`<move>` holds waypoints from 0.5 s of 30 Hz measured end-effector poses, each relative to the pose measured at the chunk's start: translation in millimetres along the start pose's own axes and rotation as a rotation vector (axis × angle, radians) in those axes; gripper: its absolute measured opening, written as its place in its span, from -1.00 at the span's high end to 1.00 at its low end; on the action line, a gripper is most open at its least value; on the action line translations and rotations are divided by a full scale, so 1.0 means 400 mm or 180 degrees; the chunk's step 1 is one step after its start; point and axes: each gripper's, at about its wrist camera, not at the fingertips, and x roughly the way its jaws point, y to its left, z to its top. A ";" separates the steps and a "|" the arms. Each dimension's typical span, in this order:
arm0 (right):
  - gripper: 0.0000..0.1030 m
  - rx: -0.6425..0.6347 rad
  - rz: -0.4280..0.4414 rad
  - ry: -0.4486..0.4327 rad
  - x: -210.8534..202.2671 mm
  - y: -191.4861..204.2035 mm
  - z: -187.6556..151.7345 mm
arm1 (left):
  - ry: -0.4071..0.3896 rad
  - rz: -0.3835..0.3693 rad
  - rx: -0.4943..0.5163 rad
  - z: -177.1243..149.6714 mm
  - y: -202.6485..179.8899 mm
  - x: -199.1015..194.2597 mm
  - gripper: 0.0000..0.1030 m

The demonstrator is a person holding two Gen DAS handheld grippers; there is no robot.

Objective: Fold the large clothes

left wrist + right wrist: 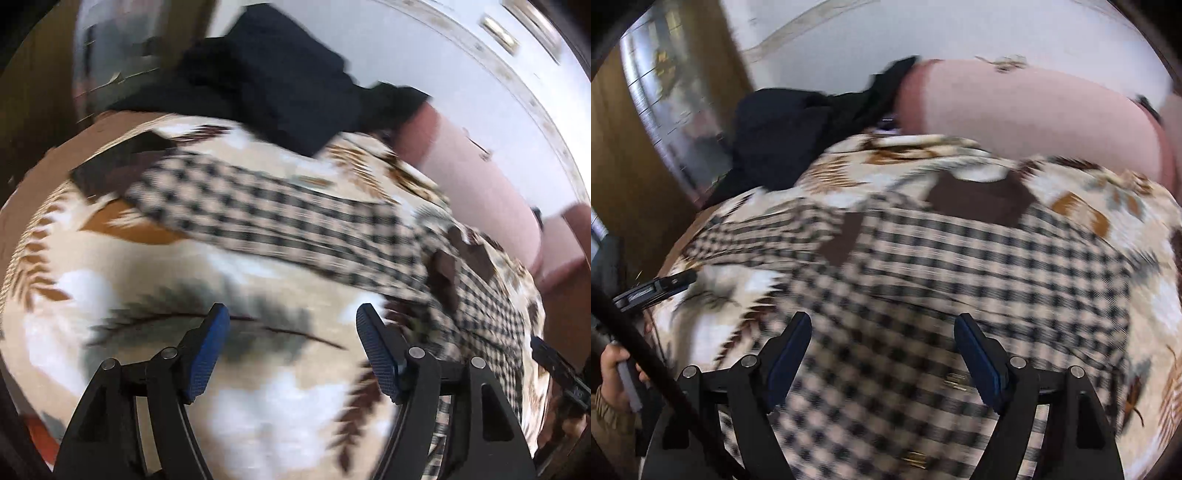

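A beige and black checked shirt (280, 214) with brown cuffs and collar lies spread on a leaf-patterned bed cover (147, 280). In the left wrist view one sleeve stretches across the middle. My left gripper (291, 350) is open and empty above the bare cover, left of the shirt. In the right wrist view the shirt body (960, 280) fills the middle, with its brown collar (982, 201) at the far side. My right gripper (882, 358) is open and empty above the shirt's lower body. The left gripper's tip (657, 288) shows at the left edge.
A pile of black clothes (273, 81) lies at the far end of the bed, also in the right wrist view (786, 133). A pink pillow (1027, 110) lies beside it against a white wall. A wooden wardrobe (624, 155) stands at the left.
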 end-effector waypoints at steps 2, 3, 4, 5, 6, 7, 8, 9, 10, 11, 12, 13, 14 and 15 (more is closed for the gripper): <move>-0.62 -0.0200 0.0072 0.0032 0.032 0.074 0.022 | -0.0025 0.0045 -0.0166 0.016 0.056 0.000 -0.37; -0.62 -0.0279 0.0092 0.0043 0.047 0.102 0.029 | -0.0037 0.0063 -0.0257 0.025 0.087 0.002 -0.37; -0.62 -0.0370 0.0111 0.0063 0.063 0.132 0.036 | -0.0048 0.0079 -0.0332 0.033 0.109 0.005 -0.37; -0.62 -0.0480 0.0135 0.0099 0.088 0.171 0.044 | -0.0060 0.0105 -0.0420 0.043 0.136 0.009 -0.37; -0.62 -0.0552 0.0157 0.0126 0.105 0.194 0.049 | -0.0071 0.0122 -0.0516 0.056 0.165 0.014 -0.38; -0.62 -0.0621 0.0171 0.0152 0.122 0.217 0.052 | -0.0088 0.0123 -0.0590 0.064 0.185 0.017 -0.38; -0.62 -0.0675 0.0170 0.0178 0.137 0.237 0.054 | -0.0106 0.0128 -0.0681 0.075 0.208 0.022 -0.39; -0.62 -0.0733 0.0163 0.0210 0.154 0.260 0.056 | -0.0126 0.0133 -0.0794 0.088 0.234 0.027 -0.40; -0.62 -0.0782 0.0168 0.0245 0.173 0.279 0.057 | -0.0143 0.0125 -0.0885 0.099 0.251 0.032 -0.41; -0.62 -0.0812 0.0174 0.0269 0.189 0.293 0.058 | -0.0154 0.0116 -0.0950 0.107 0.263 0.036 -0.42; -0.62 -0.0830 0.0175 0.0287 0.200 0.300 0.058 | -0.0164 0.0107 -0.1035 0.119 0.280 0.044 -0.42; -0.62 -0.0846 0.0171 0.0300 0.210 0.307 0.058 | -0.0169 0.0105 -0.1073 0.125 0.288 0.050 -0.42; -0.62 -0.0872 0.0166 0.0312 0.222 0.314 0.058 | -0.0178 0.0105 -0.1101 0.135 0.298 0.056 -0.42; -0.62 -0.0895 0.0153 0.0323 0.234 0.319 0.058 | -0.0209 0.0128 -0.1143 0.146 0.308 0.064 -0.42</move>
